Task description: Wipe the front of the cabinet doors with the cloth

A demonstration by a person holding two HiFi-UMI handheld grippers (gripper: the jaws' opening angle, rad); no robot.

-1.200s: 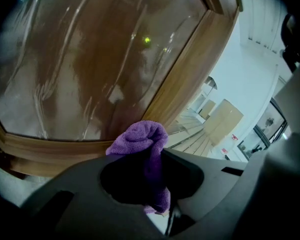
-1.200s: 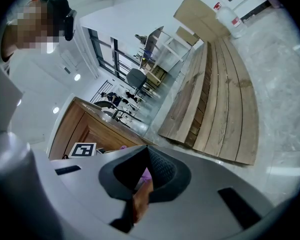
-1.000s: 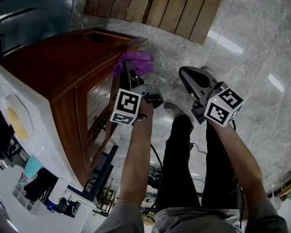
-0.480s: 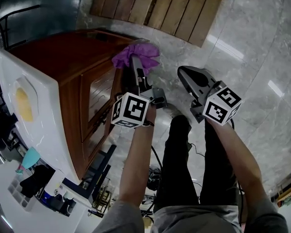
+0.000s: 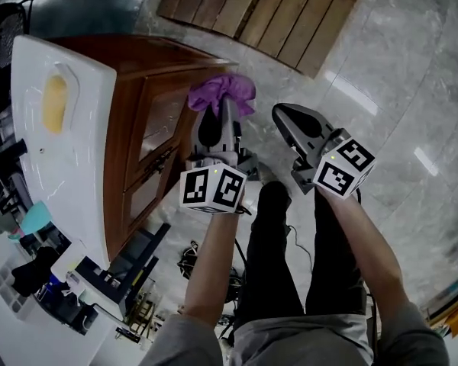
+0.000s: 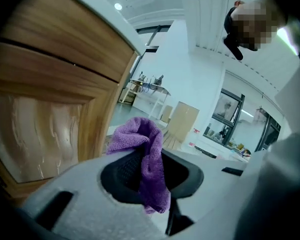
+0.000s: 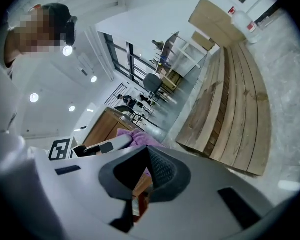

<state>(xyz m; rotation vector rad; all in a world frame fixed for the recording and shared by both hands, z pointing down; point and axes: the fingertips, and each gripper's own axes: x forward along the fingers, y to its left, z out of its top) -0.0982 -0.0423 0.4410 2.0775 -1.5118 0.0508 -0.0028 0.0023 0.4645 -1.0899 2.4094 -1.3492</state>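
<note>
purple cloth (image 5: 223, 92) is bunched up at the tip of the left hand-held gripper (image 5: 223, 113), jaws pinched tight on it, with the wooden cabinet door (image 5: 159, 120) close on its left, can't tell if they touch. right hand-held gripper (image 5: 286, 119) is alongside, jaws pressed together, holding nothing

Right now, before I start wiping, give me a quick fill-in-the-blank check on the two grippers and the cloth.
1. The left gripper is shut on a ___ cloth.
2. The right gripper holds ___.
3. In the head view, the cabinet next to the cloth is made of ___.

Missing words: purple; nothing; wood.
</note>
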